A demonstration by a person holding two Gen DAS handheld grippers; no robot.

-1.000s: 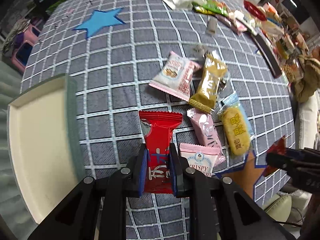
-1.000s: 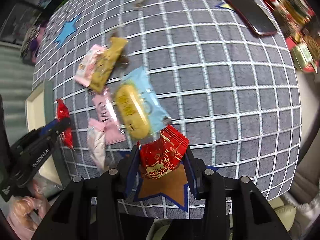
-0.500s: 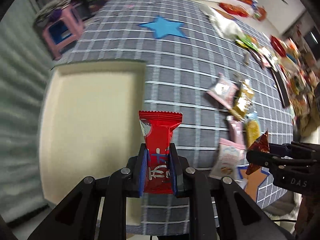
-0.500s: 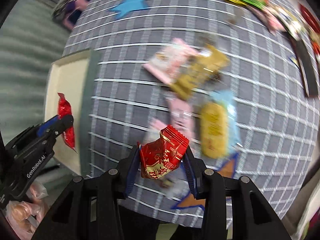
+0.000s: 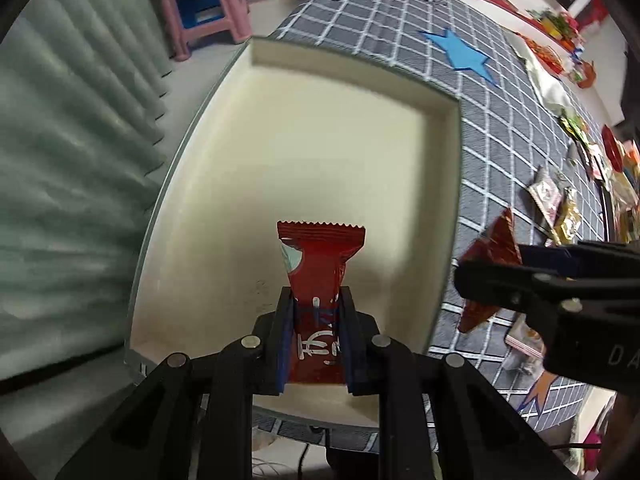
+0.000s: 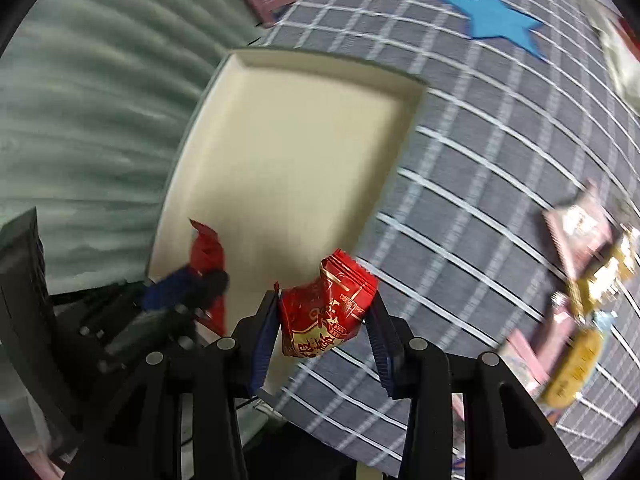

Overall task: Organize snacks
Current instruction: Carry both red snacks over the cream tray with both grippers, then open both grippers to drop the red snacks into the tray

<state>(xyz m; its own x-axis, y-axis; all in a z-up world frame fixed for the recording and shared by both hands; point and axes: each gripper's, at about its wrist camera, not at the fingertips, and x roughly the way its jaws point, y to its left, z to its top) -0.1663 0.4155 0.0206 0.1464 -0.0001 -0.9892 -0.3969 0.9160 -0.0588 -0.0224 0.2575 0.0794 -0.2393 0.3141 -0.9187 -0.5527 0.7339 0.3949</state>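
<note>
Both grippers carry snacks toward an empty tray. In the left wrist view, the left gripper (image 5: 316,336) stands at lower centre with its jaws closed tight on a flat red packet (image 5: 318,276), which hangs directly over the floor of the cream tray (image 5: 320,152). At the right edge of that view the right gripper (image 5: 520,276) enters from the side. In the right wrist view the right gripper (image 6: 320,332), jaws partly open, clamps a puffed red-and-gold packet (image 6: 326,316) just over the tray's right-hand rim (image 6: 400,128).

Progress, as judged from these views: nothing yet lies in the tray; two packets are airborne and about to be deposited. Several packets remain on the table, among them a pink packet (image 6: 580,224), a gold packet (image 6: 604,276) and a yellow biscuit in clear blue wrap (image 6: 576,364), clustered at the right of the right wrist view, blurred. Most of the sorting is therefore left.

Surface and room: a grey tablecloth with a white grid (image 5: 500,140) bearing a blue star (image 5: 464,54); a pale green pleated curtain (image 5: 72,160) at left; a pink stool (image 5: 204,4) at upper left; further clutter along the far right edge.
</note>
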